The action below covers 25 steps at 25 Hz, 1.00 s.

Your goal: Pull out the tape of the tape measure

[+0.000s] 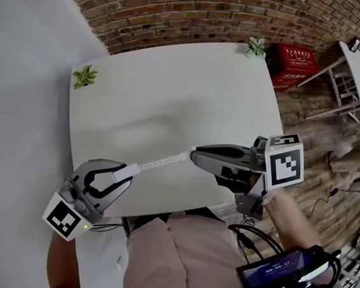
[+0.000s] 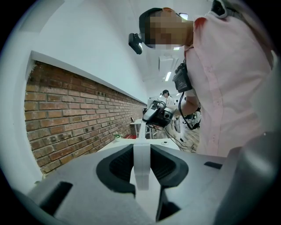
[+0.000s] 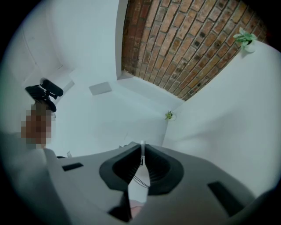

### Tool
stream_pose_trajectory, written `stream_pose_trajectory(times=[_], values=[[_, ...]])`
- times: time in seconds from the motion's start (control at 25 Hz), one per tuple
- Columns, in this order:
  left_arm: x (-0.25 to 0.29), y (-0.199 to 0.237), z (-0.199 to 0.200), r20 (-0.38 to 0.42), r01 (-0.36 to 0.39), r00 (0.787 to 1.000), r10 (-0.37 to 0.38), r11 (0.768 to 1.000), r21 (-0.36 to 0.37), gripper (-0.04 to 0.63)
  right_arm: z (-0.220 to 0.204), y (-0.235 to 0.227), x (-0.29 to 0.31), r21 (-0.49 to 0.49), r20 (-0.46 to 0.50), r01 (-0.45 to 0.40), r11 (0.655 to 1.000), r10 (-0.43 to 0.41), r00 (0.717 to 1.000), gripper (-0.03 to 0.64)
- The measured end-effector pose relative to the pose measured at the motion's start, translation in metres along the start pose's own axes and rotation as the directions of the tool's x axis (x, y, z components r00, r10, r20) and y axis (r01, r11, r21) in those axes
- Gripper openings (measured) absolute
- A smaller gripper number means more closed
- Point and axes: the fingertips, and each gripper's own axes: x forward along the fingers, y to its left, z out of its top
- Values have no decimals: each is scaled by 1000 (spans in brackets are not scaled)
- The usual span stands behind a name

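your left gripper clamps the white tape measure and your right gripper pinches its tape, stretched between them above the counter. a plant and a second plant sit at the far corners, well apart from the tape (a red crate stands beyond).

The smooth white counter has a matt finish. The red brick wall is rough. The left hand-held gripper and right hand-held gripper are matt grey plastic.
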Motion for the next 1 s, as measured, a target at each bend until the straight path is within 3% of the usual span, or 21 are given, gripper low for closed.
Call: stream_pose_trajectory(times=[1.0], values=[[-10, 4, -9, -37, -12, 999, 12, 1000, 2, 101, 8, -6, -16, 2, 22, 41, 999, -41, 999, 34]])
